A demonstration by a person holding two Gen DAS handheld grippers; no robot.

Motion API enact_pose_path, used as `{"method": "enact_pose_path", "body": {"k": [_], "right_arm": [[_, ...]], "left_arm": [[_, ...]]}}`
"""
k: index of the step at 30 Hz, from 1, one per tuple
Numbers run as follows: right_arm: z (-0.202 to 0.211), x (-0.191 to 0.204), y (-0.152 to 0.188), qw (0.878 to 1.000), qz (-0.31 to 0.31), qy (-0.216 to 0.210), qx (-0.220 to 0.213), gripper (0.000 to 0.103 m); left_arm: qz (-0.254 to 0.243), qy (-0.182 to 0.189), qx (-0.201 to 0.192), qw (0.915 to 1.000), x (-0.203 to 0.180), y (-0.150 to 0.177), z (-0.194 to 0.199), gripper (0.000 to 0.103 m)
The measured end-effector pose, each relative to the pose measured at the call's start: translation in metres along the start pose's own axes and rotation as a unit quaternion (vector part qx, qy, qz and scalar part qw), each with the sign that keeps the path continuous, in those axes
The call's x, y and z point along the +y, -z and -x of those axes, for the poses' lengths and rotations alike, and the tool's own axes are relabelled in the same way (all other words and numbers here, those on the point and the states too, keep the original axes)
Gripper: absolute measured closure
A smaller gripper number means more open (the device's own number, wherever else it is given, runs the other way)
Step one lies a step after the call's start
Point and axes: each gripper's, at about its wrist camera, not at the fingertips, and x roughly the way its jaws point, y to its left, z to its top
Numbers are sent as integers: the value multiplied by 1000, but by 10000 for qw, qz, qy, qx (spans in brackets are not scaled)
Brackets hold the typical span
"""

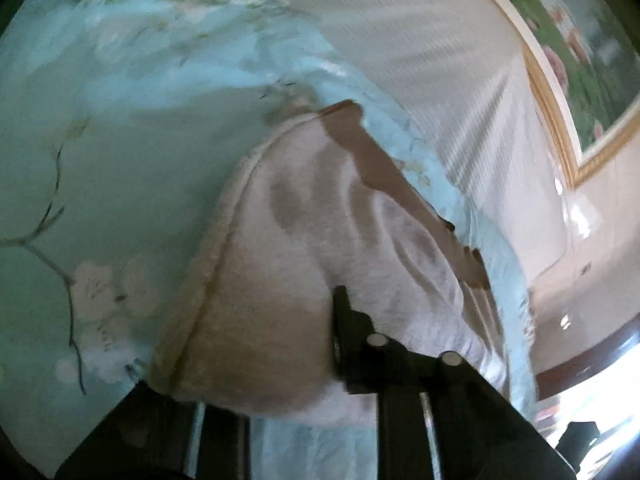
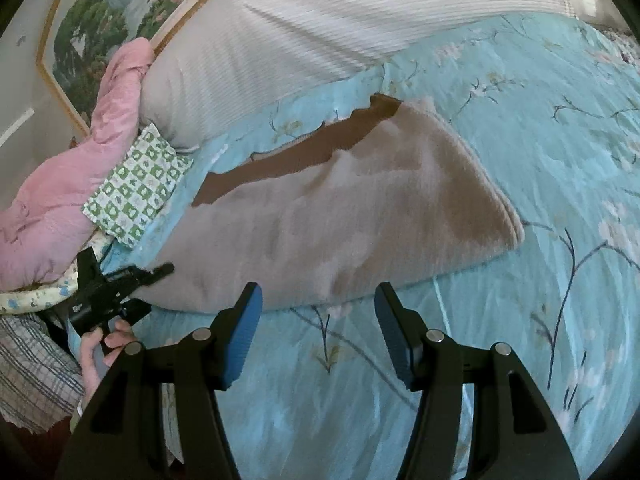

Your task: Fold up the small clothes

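Observation:
A beige fleece garment [image 2: 352, 216] with a brown edge [image 2: 296, 160] lies folded on the blue floral bedspread [image 2: 520, 128]. My right gripper [image 2: 318, 332] is open and empty, hovering just in front of the garment's near edge. My left gripper [image 2: 160, 276] is at the garment's left corner, its fingers touching the cloth. In the left wrist view the garment [image 1: 304, 248] fills the centre and drapes over the gripper's fingers [image 1: 344, 320], which appear shut on its corner.
A pink garment [image 2: 80, 176] and a green checked cloth [image 2: 136, 188] lie at the left. A white ribbed pillow [image 2: 320, 28] runs along the back, under a framed painting [image 2: 100, 20]. A plaid cloth [image 2: 32, 368] is at lower left.

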Motion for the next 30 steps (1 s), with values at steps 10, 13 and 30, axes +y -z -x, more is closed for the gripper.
{"method": "enact_pose_path", "body": {"k": [10,13,30], "right_arm": [[-4,-36,-49,9976,-379,-561,-143,43],[-14,-53,-72,9947,-586,-842,-28,43],[-154,-16,-126,9811,-140,-1297,1428,43]], "left_arm": [[-2002,492,-426,9776,-136,12,16,90],[-2457,606,-331,9669,-170,30,2,90],[-3136,650,246,9470,-194,88,-60,89]]}}
